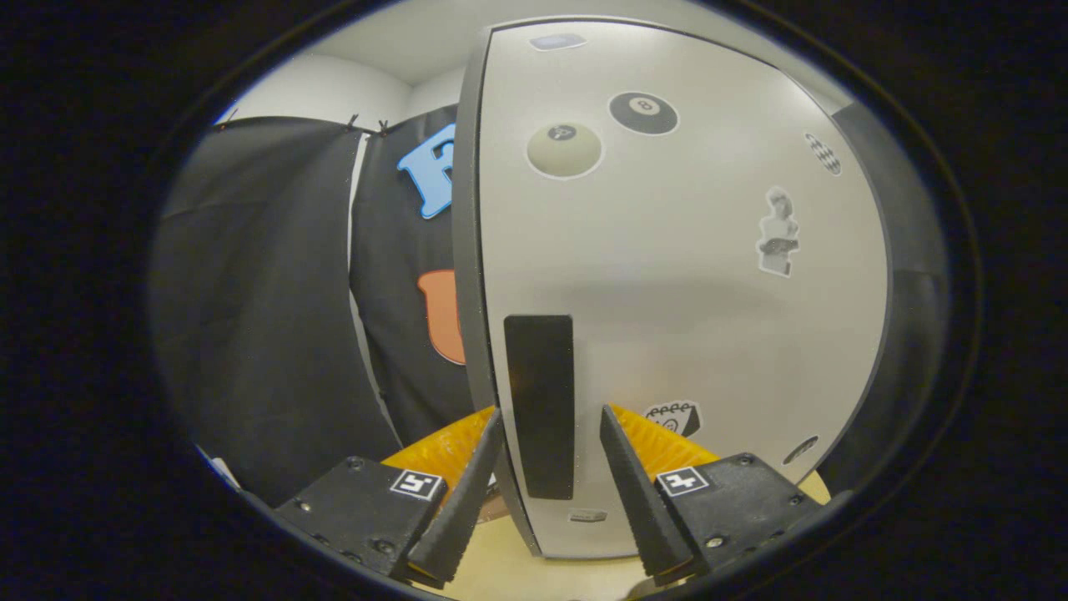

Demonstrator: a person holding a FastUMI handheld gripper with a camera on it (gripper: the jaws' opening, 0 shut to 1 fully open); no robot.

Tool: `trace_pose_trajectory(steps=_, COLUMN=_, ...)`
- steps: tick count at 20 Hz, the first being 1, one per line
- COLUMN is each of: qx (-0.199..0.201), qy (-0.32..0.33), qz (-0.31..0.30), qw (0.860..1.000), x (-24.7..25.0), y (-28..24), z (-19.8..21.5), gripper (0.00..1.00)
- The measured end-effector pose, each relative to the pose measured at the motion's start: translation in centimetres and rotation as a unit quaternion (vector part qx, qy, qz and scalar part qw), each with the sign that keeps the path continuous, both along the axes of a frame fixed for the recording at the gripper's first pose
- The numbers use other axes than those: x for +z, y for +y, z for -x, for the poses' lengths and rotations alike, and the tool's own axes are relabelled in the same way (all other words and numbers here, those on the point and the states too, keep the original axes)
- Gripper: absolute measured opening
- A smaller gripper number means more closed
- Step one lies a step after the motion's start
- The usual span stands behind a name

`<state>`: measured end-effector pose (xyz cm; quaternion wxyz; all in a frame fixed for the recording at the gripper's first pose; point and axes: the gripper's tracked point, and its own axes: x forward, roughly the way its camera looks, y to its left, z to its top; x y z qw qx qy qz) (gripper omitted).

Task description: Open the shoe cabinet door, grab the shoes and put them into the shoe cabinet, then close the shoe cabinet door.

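Note:
The shoe cabinet's white door [684, 300] stands close in front of me, upright, with several stickers on it. Its black vertical handle [540, 376] sits near the door's left edge. My gripper [551, 411] is open, one finger on each side of the handle's lower half. The left fingertip is almost at the handle's edge, and a clear gap shows on the right side. Neither finger presses on the handle. The door's dark left edge [467, 250] faces me; I cannot tell if the door is ajar.
The cabinet's dark frame [914, 334] curves along the door's right side. Black cloth wall [267, 317] hangs to the left of the cabinet. A pale surface [501, 568] lies under the cabinet's base.

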<state>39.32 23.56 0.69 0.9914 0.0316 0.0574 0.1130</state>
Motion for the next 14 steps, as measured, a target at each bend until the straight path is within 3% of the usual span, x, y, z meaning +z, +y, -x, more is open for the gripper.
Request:
trace_pose_trajectory(steps=2, qx=0.002, qy=0.002, qz=0.002, qw=1.0, x=-0.1, y=0.3, z=-0.1, gripper=0.64)
trace_pose_trajectory(steps=5, qx=-0.033, qy=-0.011, qz=0.014, qw=0.999, x=-0.2, y=-0.4, z=-0.6, gripper=0.41)
trace_pose_trajectory(steps=8, qx=-0.044, qy=-0.008, qz=0.026, qw=0.999, x=-0.4, y=-0.7, z=-0.3, gripper=0.4)
trace_pose_trajectory(steps=14, qx=-0.022, qy=0.003, qz=0.027, qw=0.999, x=-0.5, y=-0.9, z=0.5, gripper=0.35)
